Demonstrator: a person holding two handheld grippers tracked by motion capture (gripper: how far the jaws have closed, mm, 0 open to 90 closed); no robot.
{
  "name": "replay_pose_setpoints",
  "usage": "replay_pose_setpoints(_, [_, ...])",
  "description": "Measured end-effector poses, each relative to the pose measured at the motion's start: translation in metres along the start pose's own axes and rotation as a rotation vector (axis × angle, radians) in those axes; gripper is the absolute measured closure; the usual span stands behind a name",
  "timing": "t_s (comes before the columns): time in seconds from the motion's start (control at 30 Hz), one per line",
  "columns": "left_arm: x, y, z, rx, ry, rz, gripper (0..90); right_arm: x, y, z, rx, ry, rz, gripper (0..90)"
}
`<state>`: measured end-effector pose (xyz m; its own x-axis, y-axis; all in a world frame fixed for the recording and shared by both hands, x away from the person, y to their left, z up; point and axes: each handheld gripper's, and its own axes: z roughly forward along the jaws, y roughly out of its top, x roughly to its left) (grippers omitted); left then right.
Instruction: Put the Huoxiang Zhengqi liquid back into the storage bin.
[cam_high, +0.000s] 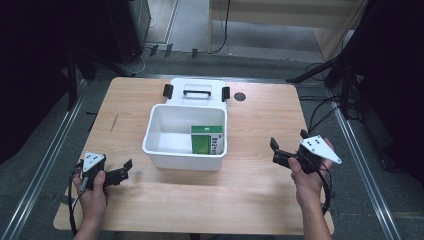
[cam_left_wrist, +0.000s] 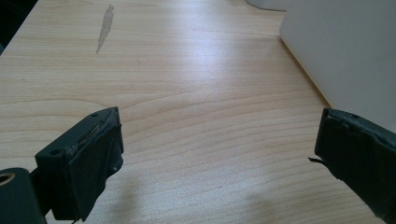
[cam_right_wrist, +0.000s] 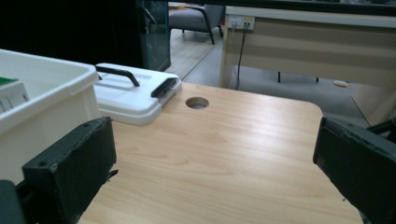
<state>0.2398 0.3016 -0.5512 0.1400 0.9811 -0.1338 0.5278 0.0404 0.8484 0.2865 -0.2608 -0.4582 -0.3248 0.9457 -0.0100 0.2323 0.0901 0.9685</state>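
Risky: left gripper (cam_high: 121, 170) and right gripper (cam_high: 278, 151), jaws apart (both empty), flanking open white plastic bin (cam_high: 150, 135), could shove it sideways.

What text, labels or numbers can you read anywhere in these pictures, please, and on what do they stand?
None can be read.
Green and white carton inside the white bin: dark print on its white part, too small and blurred to read.
White lid behind the bin: no visible text.

Green box (cam_high: 206, 139) inside open white bin (cam_high: 165, 148)
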Motion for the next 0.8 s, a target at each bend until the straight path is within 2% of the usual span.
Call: replay_pose_setpoints(0.8, [-0.001,0.0,0.0,-0.004,0.002,0.008,2.1,-0.05,-0.06,-0.045,0.072,-0.121,0.05,0.0])
